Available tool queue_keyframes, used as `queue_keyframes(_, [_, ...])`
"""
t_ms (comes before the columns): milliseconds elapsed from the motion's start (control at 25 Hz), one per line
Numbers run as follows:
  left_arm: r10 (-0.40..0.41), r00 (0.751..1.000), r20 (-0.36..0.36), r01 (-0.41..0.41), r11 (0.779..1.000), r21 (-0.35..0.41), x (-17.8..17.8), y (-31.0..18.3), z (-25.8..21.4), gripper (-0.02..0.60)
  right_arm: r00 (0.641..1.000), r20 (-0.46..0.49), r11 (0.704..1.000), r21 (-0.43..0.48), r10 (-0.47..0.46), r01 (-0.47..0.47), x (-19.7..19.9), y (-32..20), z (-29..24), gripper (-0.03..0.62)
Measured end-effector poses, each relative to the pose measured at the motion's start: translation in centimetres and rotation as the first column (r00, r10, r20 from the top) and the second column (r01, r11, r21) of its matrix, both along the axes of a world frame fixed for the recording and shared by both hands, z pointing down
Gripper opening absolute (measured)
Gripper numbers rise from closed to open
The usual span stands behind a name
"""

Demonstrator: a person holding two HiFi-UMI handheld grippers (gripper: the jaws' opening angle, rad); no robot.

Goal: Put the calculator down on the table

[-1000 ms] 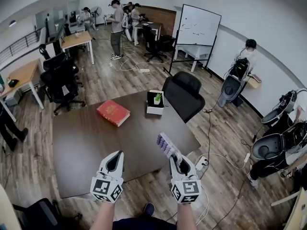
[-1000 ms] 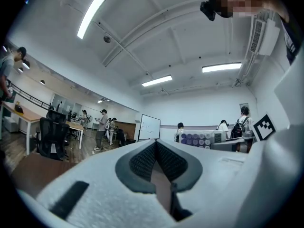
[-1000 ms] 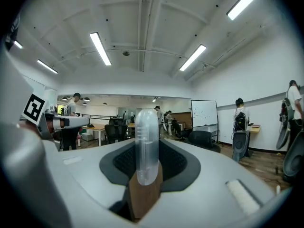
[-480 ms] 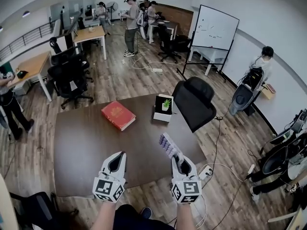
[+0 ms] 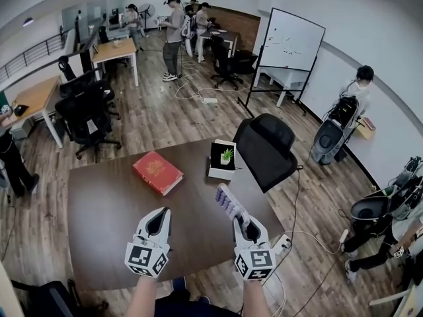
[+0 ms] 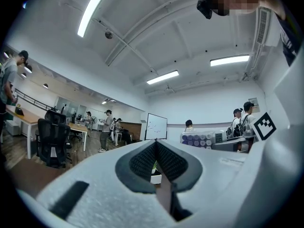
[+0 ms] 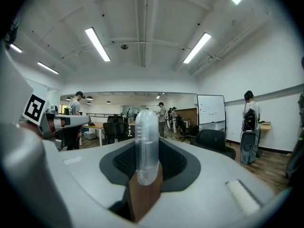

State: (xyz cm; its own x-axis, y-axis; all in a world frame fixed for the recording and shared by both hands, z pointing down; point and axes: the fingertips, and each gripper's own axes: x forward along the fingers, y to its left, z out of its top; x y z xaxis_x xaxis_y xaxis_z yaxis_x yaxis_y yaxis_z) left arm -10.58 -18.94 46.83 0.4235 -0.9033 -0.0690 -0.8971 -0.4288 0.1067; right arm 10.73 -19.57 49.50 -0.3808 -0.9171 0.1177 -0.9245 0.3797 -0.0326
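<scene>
From where I sit, both grippers hang low in the head view over the table's [image 5: 106, 223] near edge, pointing roughly level toward its far side. The left gripper [image 5: 158, 214] has its jaws drawn together with only a thin slit behind the tips and nothing between them; its own view shows just a sliver of table through that slit. The right gripper [image 5: 242, 220] is clamped on the calculator [image 5: 227, 201], pinching its near end. The rest of it juts forward and up past the tips, key face tilted toward the left. In the right gripper view it stands edge-on between the pads as a pale rounded bar. It is in the air above the table's near right part, close to the right edge, and not touching the surface. So I judge this to be the carry, with the set-down not yet begun. The next move calls for lowering the right gripper over bare table ahead and tipping the calculator flat until its back meets the wood. Only then should the jaws part. The left gripper has no job here. Further along, the red book [image 5: 157, 172] lies toward the far edge, left of centre. The small planter [image 5: 221, 161] sits near the far right corner, so the stretch between them and me is free. A black chair [image 5: 268, 144] stands just beyond that corner.
</scene>
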Motion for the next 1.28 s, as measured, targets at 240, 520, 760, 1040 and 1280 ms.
queue_keyframes(240, [0.060,0.998,0.008,-0.060,0.998,0.015,-1.1,-4.5,-0.7,-0.005,0.999,0.028,0.999,0.004,0.040,-0.040,-1.7,-3.6,-0.5,0.117])
queue_keyframes(520, [0.096,0.995,-0.007,-0.096,0.995,0.008,-2.2,-7.6,-0.2,-0.005,0.997,0.030,0.997,0.020,0.069,-0.070,-2.9,-5.5,-0.8,0.117])
queue_keyframes(760, [0.094,0.996,-0.004,-0.094,0.996,0.003,-1.3,-8.8,0.0,-0.005,0.998,0.021,0.998,0.009,0.067,-0.067,-2.4,-6.7,-0.6,0.117])
queue_keyframes(1040, [0.054,0.998,0.013,-0.054,0.998,0.015,-0.3,-10.1,-0.1,-0.005,1.000,-0.002,1.000,0.003,0.026,-0.026,-1.5,-9.1,-0.6,0.117])
queue_keyframes(1280, [0.013,0.999,0.038,-0.014,1.000,0.006,-0.2,-11.2,1.0,-0.005,1.000,-0.006,1.000,-0.007,0.006,-0.006,-0.6,-11.3,0.7,0.117])
